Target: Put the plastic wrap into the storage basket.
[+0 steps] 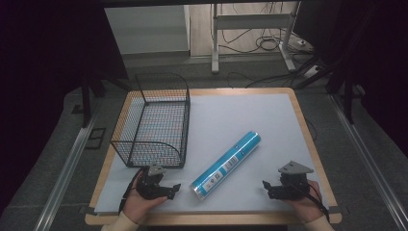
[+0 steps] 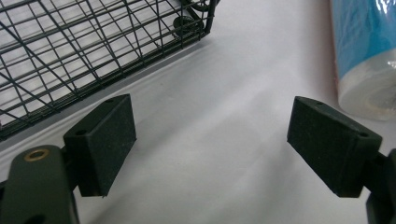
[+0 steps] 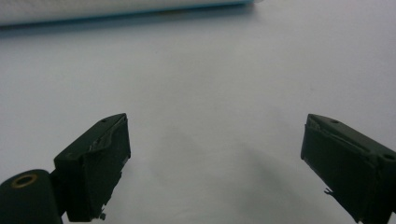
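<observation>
Blue tube (image 1: 226,166) lying flat on the white mat (image 1: 269,120) between both grippers, long axis diagonal from near-left to far-right, wire basket (image 1: 153,122) just left of it, left gripper (image 1: 169,188) and right gripper (image 1: 267,186) both spread wide with nothing pinched, cables on the floor behind the table.

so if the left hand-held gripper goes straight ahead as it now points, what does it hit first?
Probably the blue roll's near end: the left hand-held gripper, jaws open and empty, points right at it across bare white mat. Depth is unclear.
</observation>
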The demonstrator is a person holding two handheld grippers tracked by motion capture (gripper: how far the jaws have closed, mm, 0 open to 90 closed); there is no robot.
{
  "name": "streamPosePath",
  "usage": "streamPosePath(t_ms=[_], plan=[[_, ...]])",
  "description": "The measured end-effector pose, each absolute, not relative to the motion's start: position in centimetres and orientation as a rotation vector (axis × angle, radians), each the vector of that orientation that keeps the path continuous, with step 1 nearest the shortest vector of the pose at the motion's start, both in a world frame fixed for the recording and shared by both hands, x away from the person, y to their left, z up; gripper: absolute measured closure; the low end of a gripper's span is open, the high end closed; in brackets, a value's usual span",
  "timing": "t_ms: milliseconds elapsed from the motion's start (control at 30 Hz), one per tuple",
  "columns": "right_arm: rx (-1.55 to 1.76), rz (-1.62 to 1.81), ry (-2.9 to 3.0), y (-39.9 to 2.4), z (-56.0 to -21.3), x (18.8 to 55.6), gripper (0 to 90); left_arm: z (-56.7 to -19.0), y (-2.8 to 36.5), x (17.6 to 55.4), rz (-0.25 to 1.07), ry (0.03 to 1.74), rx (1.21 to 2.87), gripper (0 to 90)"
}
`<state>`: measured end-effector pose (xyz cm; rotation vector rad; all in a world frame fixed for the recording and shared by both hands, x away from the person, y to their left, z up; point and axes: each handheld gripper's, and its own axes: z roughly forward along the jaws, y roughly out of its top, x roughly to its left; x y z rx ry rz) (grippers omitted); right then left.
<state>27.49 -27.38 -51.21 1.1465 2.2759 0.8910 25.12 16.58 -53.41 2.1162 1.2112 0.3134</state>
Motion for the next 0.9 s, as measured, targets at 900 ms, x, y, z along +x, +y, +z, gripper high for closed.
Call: streamPosePath(t_ms=[900], plan=[[1.151,0.893,2.279,-27.7,-51.0,27.3,10.5,-50.2,16.6,24.6,0.289,1.202,2.116,16.4]])
